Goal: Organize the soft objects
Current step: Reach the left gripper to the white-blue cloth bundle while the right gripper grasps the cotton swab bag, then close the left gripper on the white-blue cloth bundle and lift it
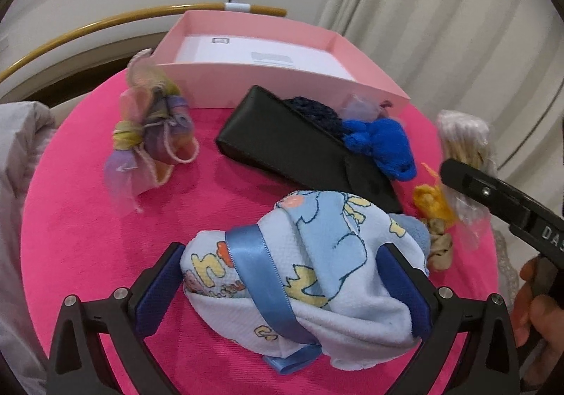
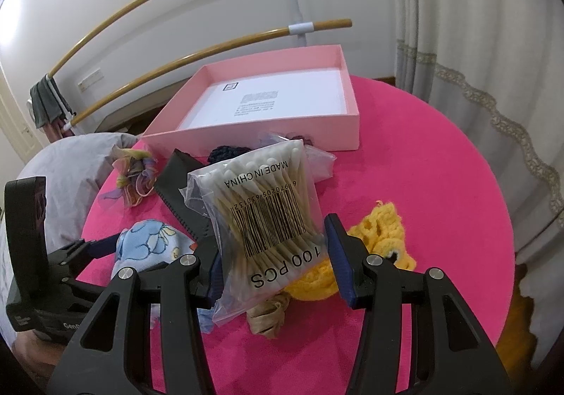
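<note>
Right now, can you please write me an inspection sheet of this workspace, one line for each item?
Surface: round table with pink cloth, crowded on the near side.
Job's things: pink box holds only a printed sheet; rolled blue towel with ribbon; cotton swab bag; yellow knit piece; blue knit piece; pastel ribbon bundle.
Clutter: black case; beige scrunchie.
Grippers: left gripper shut on the towel; right gripper shut on the swab bag.
Cables: nothing seen.
Surroundings: curtain, wooden rails, grey cushion.
</note>
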A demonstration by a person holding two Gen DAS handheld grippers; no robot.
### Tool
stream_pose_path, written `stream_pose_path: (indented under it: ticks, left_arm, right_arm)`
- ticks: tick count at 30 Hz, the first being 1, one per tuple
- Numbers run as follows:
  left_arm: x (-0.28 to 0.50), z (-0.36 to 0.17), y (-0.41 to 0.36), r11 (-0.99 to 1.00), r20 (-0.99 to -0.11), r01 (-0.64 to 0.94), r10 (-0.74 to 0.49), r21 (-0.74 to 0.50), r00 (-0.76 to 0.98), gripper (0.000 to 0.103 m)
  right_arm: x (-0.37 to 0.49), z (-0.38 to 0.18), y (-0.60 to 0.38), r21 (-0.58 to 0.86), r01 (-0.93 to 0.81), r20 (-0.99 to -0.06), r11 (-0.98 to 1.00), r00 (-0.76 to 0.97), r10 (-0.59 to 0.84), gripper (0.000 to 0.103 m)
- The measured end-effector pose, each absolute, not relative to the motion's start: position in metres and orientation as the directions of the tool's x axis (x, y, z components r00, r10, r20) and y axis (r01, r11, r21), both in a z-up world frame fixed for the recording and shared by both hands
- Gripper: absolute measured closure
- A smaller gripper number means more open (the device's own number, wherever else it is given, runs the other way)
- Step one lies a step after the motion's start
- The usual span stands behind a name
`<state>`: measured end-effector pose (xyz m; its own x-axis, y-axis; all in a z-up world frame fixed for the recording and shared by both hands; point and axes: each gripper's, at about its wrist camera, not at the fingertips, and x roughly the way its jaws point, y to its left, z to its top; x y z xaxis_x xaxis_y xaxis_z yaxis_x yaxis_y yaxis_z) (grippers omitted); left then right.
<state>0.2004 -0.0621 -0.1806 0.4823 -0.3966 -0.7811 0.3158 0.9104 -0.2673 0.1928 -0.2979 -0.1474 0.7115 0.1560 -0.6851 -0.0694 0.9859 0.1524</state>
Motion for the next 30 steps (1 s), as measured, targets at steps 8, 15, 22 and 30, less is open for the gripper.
stream_pose_path:
  ticks: [8,15,22,30]
  left_arm:
    - [0.191,-0.181,-0.071,0.883,-0.746,0.370,-0.449,-0.287,0.492,0.024]
    - [0.183,-0.171,-0.061,0.896,-0.730,0.357,-0.427,-0.264,0.534,0.037]
    - [0.177,-0.165,-0.061,0.900,-0.730,0.355,-0.418,-0.253,0.541,0.039]
    - [0.201,-0.185,-0.072,0.901,-0.772,0.329,-0.417,-0.282,0.479,0.000]
  right_arm:
    - [0.192,-0.147,-0.301,0.152,-0.063,-0.685,0.986,0.712,0.151,0.056]
    - [0.191,-0.146,-0.301,0.155,-0.059,-0.683,0.986,0.715,0.150,0.056]
    - [0.188,-0.144,-0.300,0.159,-0.071,-0.677,0.985,0.718,0.161,0.056]
    - [0.186,-0.143,-0.305,0.160,-0.060,-0.677,0.985,0.719,0.154,0.056]
